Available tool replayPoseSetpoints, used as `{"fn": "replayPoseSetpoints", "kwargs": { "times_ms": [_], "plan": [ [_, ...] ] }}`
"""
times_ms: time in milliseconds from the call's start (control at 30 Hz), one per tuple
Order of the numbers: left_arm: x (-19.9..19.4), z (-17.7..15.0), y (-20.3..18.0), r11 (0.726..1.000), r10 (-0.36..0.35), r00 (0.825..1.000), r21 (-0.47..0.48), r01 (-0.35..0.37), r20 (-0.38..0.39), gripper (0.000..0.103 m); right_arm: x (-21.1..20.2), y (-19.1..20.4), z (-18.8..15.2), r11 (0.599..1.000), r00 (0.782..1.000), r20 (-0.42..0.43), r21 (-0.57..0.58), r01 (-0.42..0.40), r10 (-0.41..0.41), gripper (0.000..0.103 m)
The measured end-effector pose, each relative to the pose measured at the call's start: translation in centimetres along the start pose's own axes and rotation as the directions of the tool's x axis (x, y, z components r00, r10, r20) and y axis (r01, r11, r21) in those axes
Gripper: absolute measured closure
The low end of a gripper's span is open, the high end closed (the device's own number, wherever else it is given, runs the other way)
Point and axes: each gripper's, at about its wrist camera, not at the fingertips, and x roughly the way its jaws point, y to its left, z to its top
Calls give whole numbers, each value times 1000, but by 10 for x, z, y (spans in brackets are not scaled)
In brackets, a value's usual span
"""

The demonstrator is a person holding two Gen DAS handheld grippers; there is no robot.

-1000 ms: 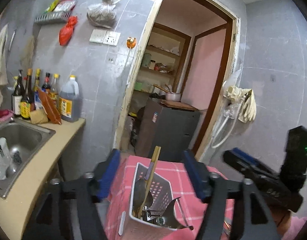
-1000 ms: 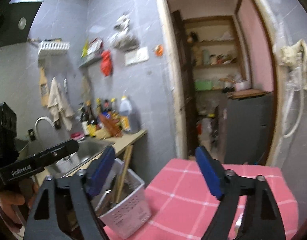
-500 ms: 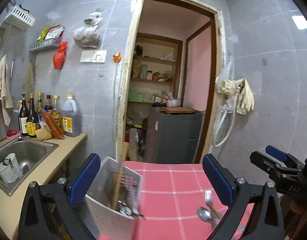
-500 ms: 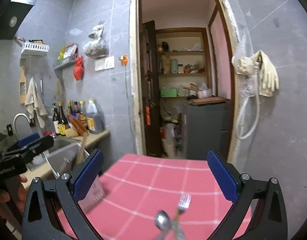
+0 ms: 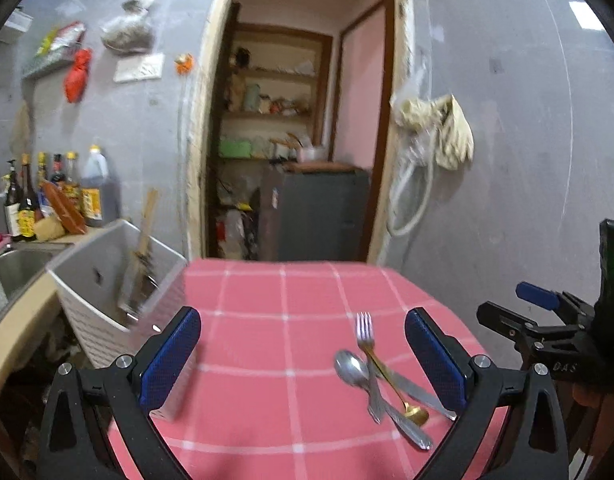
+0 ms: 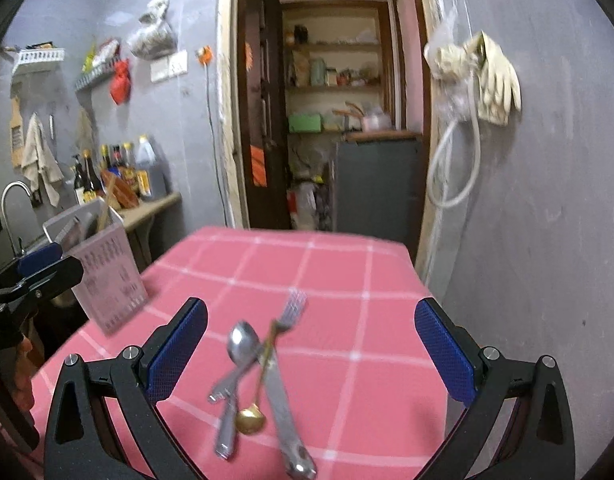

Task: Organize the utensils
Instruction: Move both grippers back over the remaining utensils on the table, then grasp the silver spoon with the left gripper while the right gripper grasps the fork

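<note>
- Left gripper point(image 5: 303, 356) and right gripper point(image 6: 311, 354) hang over the pink checked tablecloth point(image 5: 275, 304), fingers spread wide, holding nothing.
- A fork point(image 6: 285, 326), silver spoon point(image 6: 241, 344), gold spoon point(image 6: 251, 416) and knife point(image 6: 283, 408) lie crossed together.
- The white basket point(image 5: 107, 280) stands at the table's left edge.

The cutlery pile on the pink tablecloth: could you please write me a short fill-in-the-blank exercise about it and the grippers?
1. The cutlery pile lies on a checked ____ tablecloth.
2. The small spoon in the pile is ____ coloured.
3. The white utensil basket stands at the table's ____ edge.
4. The left gripper and right gripper are both ____.

Missing words: pink; gold; left; open
</note>
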Motion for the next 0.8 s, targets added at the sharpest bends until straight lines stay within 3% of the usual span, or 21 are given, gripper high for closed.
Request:
{"fn": "replayPoseSetpoints", "kwargs": {
  "times_ms": [133,367,600,733,800],
  "plan": [
    [25,-15,-8,1000,-22,997,5,23,-79,0,17,-11,-17,1000,999,-48,26,-13,15,1],
    [73,-40,-4,998,-27,974,-58,14,-227,0,58,-25,-39,995,988,-133,64,-76,84,1],
    [103,-49,0,995,-19,956,-101,-11,-291,0,87,-29,-49,982,969,-177,108,-156,173,1],
    [122,-51,2,991,-72,942,-127,32,-329,1,101,-30,-49,968,952,-192,127,-218,240,2],
    [131,-52,4,987,-111,931,-149,61,-349,8,108,-31,-49,957,942,-193,148,-250,276,3]
  ]
}}
